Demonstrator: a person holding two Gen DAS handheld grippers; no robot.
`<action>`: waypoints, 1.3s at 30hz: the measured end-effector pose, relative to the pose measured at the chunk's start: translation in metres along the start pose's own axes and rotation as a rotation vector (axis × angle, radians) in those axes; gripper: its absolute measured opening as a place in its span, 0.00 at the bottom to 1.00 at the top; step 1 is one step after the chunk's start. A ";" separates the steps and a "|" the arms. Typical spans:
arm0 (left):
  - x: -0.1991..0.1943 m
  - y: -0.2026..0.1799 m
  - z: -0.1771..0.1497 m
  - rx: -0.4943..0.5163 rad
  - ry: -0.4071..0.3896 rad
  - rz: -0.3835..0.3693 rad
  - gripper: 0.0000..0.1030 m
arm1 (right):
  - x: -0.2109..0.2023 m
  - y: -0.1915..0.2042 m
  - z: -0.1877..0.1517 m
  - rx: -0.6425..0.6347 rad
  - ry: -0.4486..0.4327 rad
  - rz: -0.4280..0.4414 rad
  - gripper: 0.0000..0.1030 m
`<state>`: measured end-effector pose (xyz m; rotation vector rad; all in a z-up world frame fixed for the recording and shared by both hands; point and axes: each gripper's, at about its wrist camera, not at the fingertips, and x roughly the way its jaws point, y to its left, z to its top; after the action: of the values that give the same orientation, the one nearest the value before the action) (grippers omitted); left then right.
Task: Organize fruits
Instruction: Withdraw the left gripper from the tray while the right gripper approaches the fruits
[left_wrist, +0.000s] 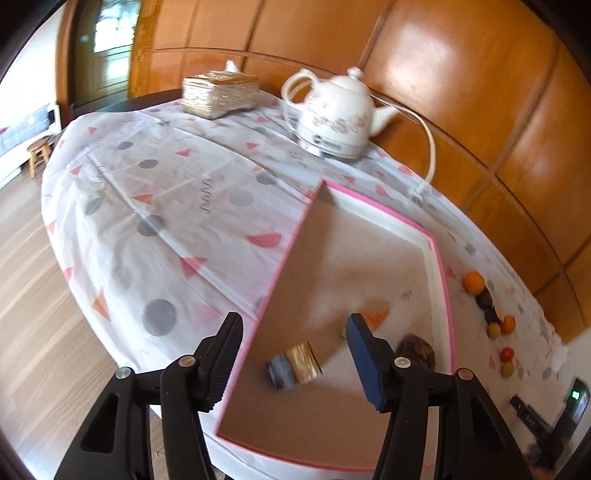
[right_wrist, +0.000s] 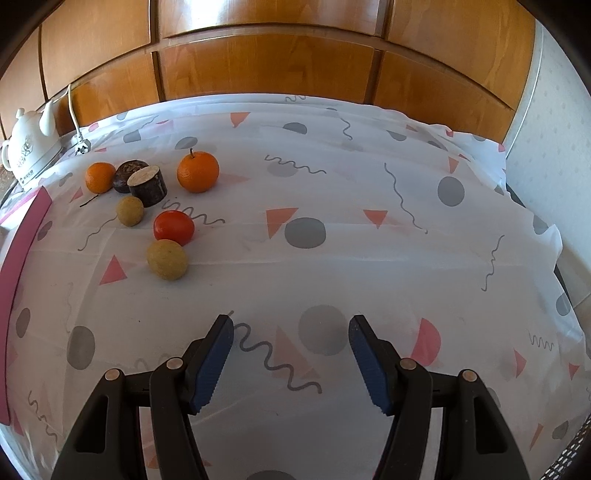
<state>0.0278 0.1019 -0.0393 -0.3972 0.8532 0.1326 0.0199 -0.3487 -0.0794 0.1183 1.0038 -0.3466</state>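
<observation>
- Left wrist view: the left tool (left_wrist: 293, 356) hangs with jaws wide and nothing between them, over the near part of a pink-rimmed tray (left_wrist: 441, 266).
- The tray holds a small blue-and-gold box (left_wrist: 295, 365) just ahead between the fingers, an orange piece (left_wrist: 375, 317) by the right finger, and a dark round item (left_wrist: 415, 350) to its right.
- Far ahead stands a white kettle (left_wrist: 332, 114); its base bears a logo, too blurred to read.
- Beside it sits a gold tissue box (left_wrist: 219, 94).
- Right wrist view: the right tool (right_wrist: 291, 360) is wide apart and empty above the patterned tabletop (right_wrist: 369, 258).
- Ahead to its left lie the fruits: a large orange (right_wrist: 197, 171), a smaller orange (right_wrist: 99, 177), a red tomato (right_wrist: 173, 227), two yellowish balls (right_wrist: 167, 259) and two dark cylinders (right_wrist: 147, 186), all outside the tray.
</observation>
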 end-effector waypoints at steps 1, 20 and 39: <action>-0.001 0.004 0.001 -0.017 -0.002 0.003 0.58 | 0.000 0.000 0.000 -0.002 0.001 0.000 0.64; 0.004 0.047 0.017 -0.151 0.024 0.025 0.63 | -0.005 0.029 0.026 -0.068 -0.033 0.061 0.64; 0.007 -0.019 -0.005 0.196 0.023 -0.040 0.66 | -0.007 0.119 0.072 -0.250 -0.087 0.240 0.64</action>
<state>0.0339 0.0827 -0.0416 -0.2325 0.8718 0.0074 0.1145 -0.2532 -0.0419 -0.0031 0.9271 -0.0061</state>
